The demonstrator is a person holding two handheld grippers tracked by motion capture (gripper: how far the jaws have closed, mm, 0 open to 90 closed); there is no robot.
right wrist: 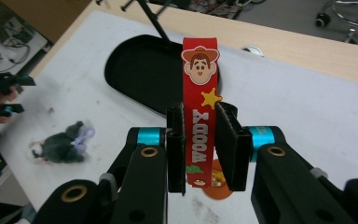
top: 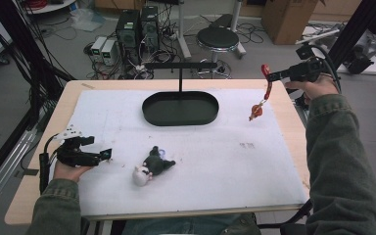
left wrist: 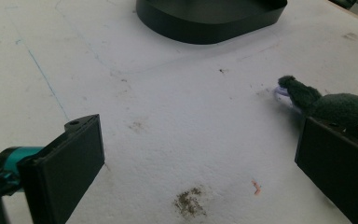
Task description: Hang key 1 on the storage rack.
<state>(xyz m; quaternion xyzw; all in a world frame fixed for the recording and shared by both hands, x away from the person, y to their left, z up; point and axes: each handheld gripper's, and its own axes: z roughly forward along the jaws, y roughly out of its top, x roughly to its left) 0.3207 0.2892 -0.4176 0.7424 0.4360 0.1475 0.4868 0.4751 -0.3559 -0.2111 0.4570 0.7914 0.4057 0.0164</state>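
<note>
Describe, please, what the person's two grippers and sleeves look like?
Both sleeves are olive green. The left gripper is black with flat rectangular fingers, a teal collar, a grey three-cornered plate and a black cable. The right gripper is black too, with teal collars and brass-ringed screw holes.

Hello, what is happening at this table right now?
A person works with a gripper in each hand. The right gripper is shut on a red strap and holds it in the air, right of the black stand. The left gripper is open, low over the white mat. A dark plush toy lies on the mat beside it, not yet picked up.
</note>
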